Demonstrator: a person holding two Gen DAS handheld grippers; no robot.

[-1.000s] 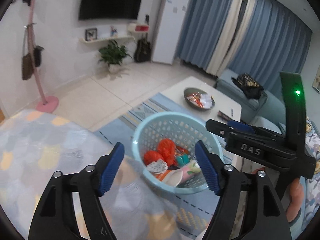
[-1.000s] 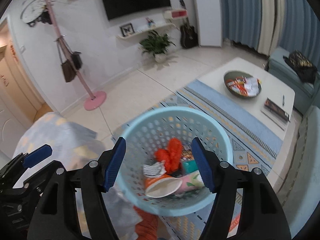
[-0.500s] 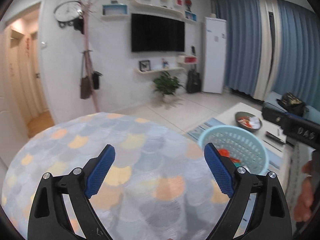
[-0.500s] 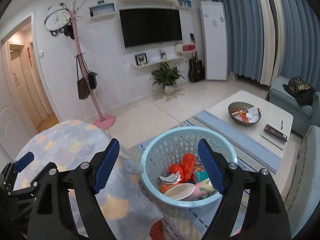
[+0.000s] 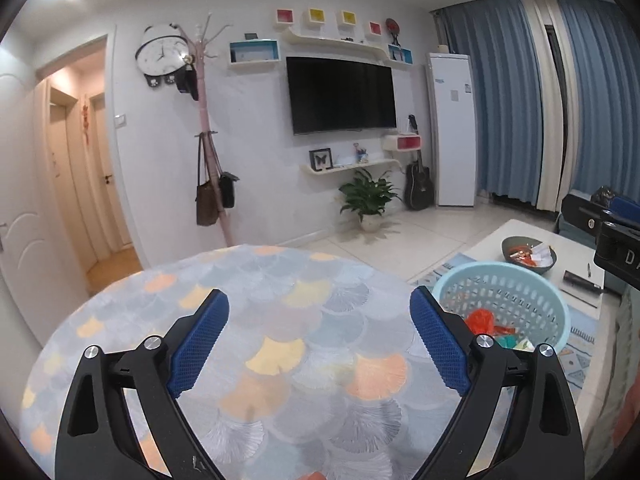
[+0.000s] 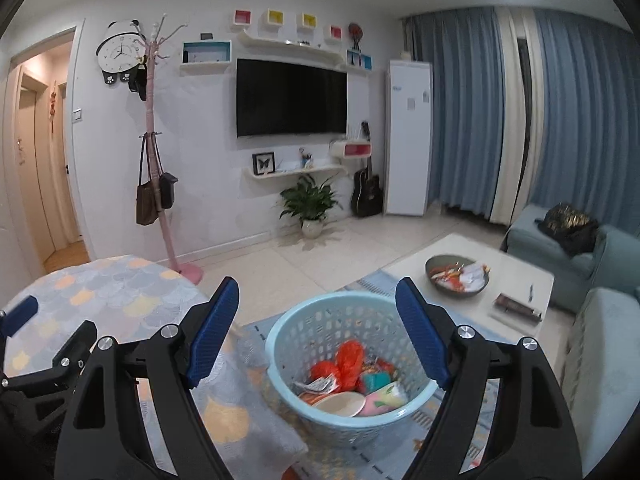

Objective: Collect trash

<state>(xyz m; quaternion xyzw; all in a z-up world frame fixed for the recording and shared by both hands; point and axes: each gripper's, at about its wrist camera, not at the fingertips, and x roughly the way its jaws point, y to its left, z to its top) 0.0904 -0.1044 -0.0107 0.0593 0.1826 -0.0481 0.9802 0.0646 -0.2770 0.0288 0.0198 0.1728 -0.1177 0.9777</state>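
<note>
the left gripper [image 5: 319, 342] hangs over a round table [image 5: 280, 336] covered in a fan-patterned cloth of grey, yellow and orange, its blue-padded fingers [image 5: 200, 342] spread wide with nothing between them. off the outer side of its right finger, just past the table's edge, stands a pale blue laundry-style basket [image 5: 554, 304] serving as the trash bin, with orange scraps showing through its slotted wall. the right gripper [image 6: 318, 332] is likewise spread wide and holds nothing; the basket [image 6: 288, 360] sits low between its two fingers, nearer the right one, on a patterned blue rug [image 6: 372, 280]. inside the basket lie the collected pieces: crumpled orange plastic [image 6: 346, 362], a white paper bowl [image 6: 340, 404], a pink printed cup [image 6: 386, 398] on its side and a torn wrapper [image 6: 318, 386]. the draped edge of the tablecloth [image 6: 240, 408] falls beneath the right gripper's left finger, touching or just beside the basket's near wall. beyond the right finger a white coffee table [image 6: 520, 276] carries a grey bowl [image 6: 440, 286] of wrappers, a dark book [image 6: 516, 308] and a pen [image 6: 531, 292]. straight ahead of the fingers, on the far wall, are a television [image 6: 291, 98], a potted plant [image 6: 310, 202], a guitar [image 6: 366, 190] and a pink coat stand [image 6: 158, 176] hung with bags. part of the left gripper shows at the lower left of the right wrist view.
</note>
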